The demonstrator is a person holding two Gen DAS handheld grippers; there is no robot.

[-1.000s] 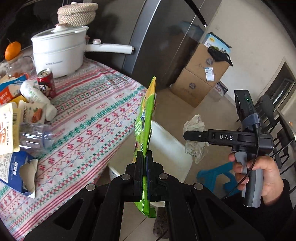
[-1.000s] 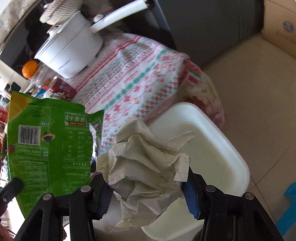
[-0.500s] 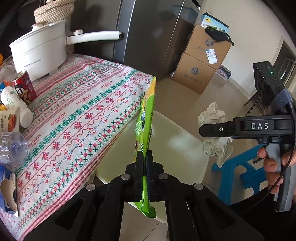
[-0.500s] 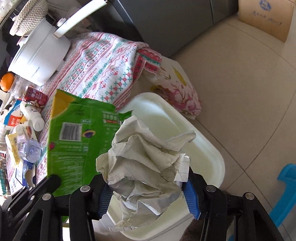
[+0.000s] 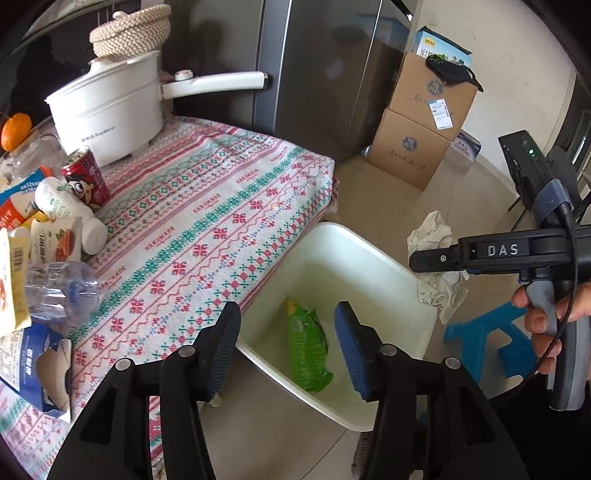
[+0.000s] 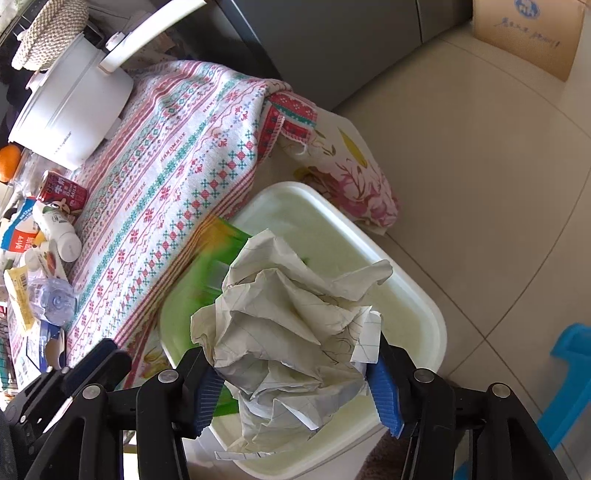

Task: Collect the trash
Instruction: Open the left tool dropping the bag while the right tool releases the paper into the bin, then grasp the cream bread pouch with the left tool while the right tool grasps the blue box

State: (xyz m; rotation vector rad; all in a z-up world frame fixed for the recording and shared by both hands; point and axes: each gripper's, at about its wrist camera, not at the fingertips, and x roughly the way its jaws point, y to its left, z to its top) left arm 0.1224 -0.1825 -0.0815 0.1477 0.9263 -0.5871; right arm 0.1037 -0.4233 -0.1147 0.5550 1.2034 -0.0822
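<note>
The green wrapper (image 5: 308,345) has dropped from the left claw (image 5: 288,350), now wide open and empty, into the white bin (image 5: 369,243) beside the surface (image 5: 207,206). The right claw (image 6: 295,384) grips crumpled paper (image 6: 291,332); centre it over the bin before releasing.

1. Looks like a home, probably a kitchen or dining corner.
2. Table (image 5: 229,206) covered with a patterned "handmade" cloth, carrying a white electric pot (image 5: 107,110) with a woven lid (image 5: 129,33) on top.
3. Tall grey fridge (image 5: 314,74) just behind the table.
4. Stacked cardboard boxes (image 5: 421,122) on a tiled floor (image 6: 480,166), near a blue plastic stool (image 5: 487,339).
5. Orange (image 5: 15,130) and snack packs (image 5: 22,221) at the table edge.
</note>
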